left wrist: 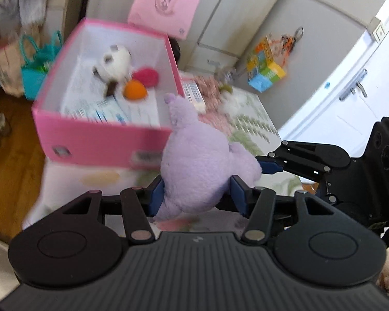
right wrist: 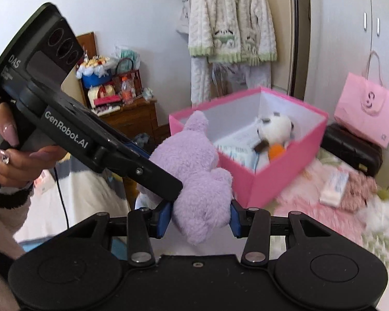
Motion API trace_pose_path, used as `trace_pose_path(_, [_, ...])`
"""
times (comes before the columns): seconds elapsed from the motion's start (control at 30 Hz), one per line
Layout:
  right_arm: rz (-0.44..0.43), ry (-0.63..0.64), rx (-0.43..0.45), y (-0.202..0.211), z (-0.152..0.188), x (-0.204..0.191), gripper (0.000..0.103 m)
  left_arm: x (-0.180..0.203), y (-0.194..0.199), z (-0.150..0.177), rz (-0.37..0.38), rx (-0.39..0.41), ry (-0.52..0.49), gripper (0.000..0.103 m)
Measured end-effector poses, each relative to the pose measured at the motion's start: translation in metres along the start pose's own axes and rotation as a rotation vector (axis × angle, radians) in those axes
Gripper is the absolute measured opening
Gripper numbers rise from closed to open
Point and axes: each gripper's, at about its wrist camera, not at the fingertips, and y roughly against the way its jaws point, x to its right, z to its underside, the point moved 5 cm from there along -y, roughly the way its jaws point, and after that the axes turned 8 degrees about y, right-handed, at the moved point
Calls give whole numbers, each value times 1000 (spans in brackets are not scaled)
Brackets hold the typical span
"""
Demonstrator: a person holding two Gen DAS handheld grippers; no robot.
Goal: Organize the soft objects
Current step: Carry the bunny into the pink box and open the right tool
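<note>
Nearest the lens, the left gripper (left wrist: 197,195) is clamped on the lower body of the purple plush toy (left wrist: 194,163); the right gripper (right wrist: 201,219) clamps another part of the same toy (right wrist: 192,171). The toy hangs above the bedspread (left wrist: 249,127), just short of the pink box (left wrist: 101,140), its long axis leaning head-first toward the box. Its face is hidden in both views. Box contents are blurred: apparently a white plush (left wrist: 114,64), an orange ball (left wrist: 134,90) and a red one (left wrist: 146,76). Only the right wrist view shows a hand (right wrist: 15,153) on the left gripper's handle.
</note>
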Motion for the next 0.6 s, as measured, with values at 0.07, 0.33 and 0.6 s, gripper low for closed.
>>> trace_pose_path(0.07, [19,5,28,-7,-13,3,51,-3,2,-11,-19,39,-20,53])
trace_pose_path(0.33, [50,-80,58,-51,-51,42,51,-31,-17,-76,-48,89,-78,53])
trace_pose_path(0.6, [72,-102,13,-109,-65,79,51,-60,-57,-103,-134,137,-68,53])
